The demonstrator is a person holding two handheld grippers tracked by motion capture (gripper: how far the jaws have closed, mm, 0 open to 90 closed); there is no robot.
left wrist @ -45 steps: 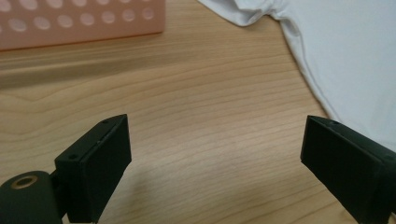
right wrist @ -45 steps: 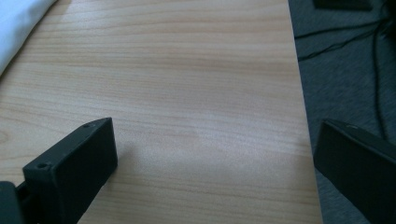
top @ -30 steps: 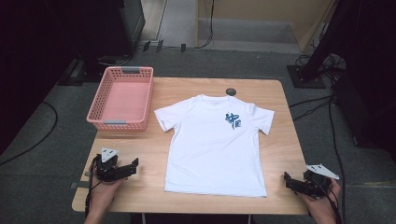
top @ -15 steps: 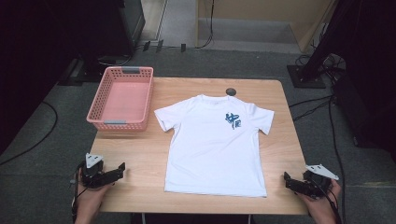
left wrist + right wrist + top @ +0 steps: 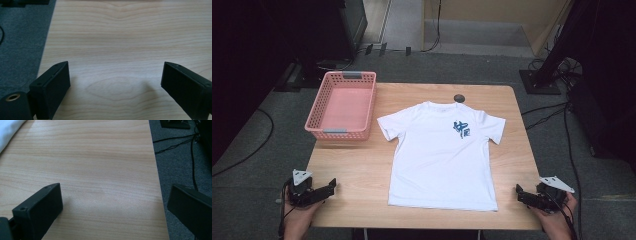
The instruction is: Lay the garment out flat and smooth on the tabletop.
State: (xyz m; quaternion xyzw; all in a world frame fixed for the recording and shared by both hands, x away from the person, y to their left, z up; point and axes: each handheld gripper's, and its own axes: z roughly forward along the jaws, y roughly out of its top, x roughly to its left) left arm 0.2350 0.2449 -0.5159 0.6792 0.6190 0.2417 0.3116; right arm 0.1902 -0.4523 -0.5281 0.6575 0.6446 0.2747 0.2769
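T-shirt point(image 5: 443, 155): white, spread flat and face up in the middle of the frame in the high view, collar toward the top, blue print on the chest; its hem lies near the table's bottom edge.
Table point(image 5: 357, 170): light wood; bare strips run down the left and right of the shirt.
Left gripper point(image 5: 331, 186): lower left of the high view, at the table's corner, well apart from the shirt; jaws spread wide over bare wood, holding nothing.
Right gripper point(image 5: 518, 191): lower right, at the table's right edge near the hem corner; jaws spread, one over wood, the other out over the grey floor, holding nothing.
Shirt edge point(image 5: 8, 130): upper left corner of the right gripper view.
Basket point(image 5: 313, 120): pink, upper left of the table, just beside the shirt's sleeve; nothing lies in it.
Small dark round object point(image 5: 459, 97): at the top table edge, just above the collar.
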